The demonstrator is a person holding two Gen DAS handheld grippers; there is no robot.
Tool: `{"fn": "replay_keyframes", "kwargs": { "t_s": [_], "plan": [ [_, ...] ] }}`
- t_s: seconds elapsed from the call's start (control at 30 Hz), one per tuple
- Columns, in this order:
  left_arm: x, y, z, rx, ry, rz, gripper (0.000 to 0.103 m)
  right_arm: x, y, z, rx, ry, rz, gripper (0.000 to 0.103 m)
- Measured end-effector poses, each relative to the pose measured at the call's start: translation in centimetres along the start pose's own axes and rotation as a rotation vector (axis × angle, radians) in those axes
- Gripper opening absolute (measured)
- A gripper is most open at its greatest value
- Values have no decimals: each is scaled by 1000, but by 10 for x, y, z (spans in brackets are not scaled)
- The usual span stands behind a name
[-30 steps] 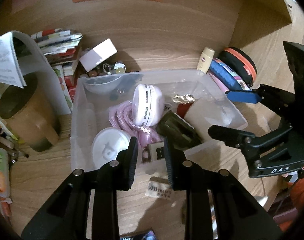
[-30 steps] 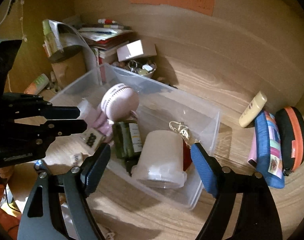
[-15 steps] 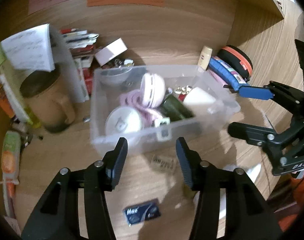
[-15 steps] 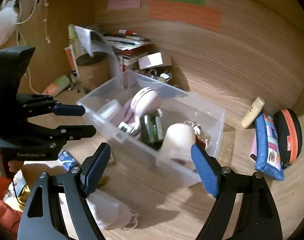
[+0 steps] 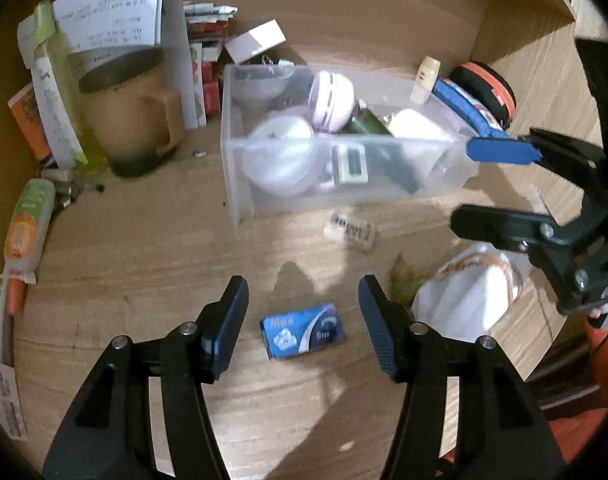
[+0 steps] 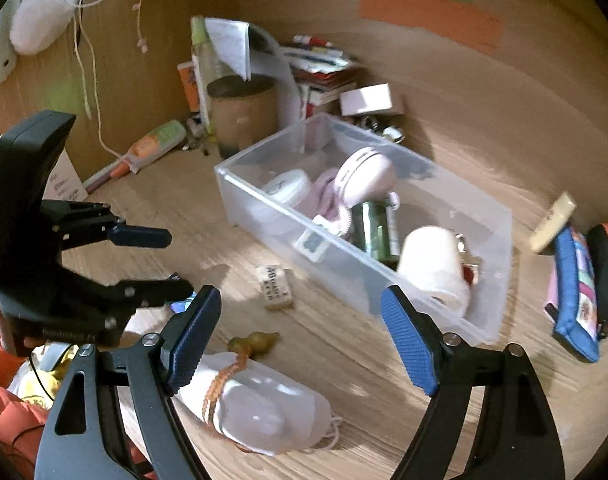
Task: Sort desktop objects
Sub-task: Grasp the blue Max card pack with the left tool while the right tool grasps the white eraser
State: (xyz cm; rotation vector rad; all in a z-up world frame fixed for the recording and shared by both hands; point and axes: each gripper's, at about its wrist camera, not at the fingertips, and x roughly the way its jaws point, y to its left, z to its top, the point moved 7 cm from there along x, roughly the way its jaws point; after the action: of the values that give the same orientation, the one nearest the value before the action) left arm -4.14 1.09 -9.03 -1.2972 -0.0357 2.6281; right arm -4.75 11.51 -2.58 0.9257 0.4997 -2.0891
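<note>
Left gripper (image 5: 304,312), jaws opening and empty, hovered over a blue packet (image 5: 303,330) at six o'clock from the clear bin (image 5: 240,184); the pick-up appeared next, requiring descent. Right gripper (image 6: 300,340) stood open, empty.

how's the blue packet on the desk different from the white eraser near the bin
The blue packet is glossy blue with white print; the white eraser is pale with dark lettering. The packet lies between the fingers of the left claw, whose jaws are opening with nothing touching it; the eraser lies farther off, just in front of the clear bin. The packet looks flatter, the eraser blockier. Both are small rectangles lying loose on the wooden desk.
</note>
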Motion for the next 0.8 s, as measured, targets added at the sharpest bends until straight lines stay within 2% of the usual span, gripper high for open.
{"fn": "replay_keyframes", "kwargs": {
  "t_s": [0.13,0.2,0.27,0.37,0.4,0.6,0.73,0.77,0.8],
  "plan": [
    [6,0,-10,-3,31,-7,58,12,3,-1,-5,44,26,78],
    [8,0,-13,-3,39,-7,66,18,5,-1,-12,64,34,78],
    [10,-1,-18,-6,43,-14,69,25,7,-2,-19,93,49,78],
    [13,-4,-21,-3,55,-20,69,38,11,-4,-25,146,82,77],
    [15,-4,-22,4,57,-16,69,43,13,-5,-32,167,86,72],
    [20,-6,-28,43,61,8,69,65,14,-4,-48,258,102,57],
    [21,-4,-28,45,45,10,68,77,17,-3,-75,303,101,54],
    [21,-4,-29,46,39,12,66,79,18,-2,-79,307,101,53],
    [21,-3,-29,51,29,21,58,82,19,-2,-85,313,100,53]
  ]
}}
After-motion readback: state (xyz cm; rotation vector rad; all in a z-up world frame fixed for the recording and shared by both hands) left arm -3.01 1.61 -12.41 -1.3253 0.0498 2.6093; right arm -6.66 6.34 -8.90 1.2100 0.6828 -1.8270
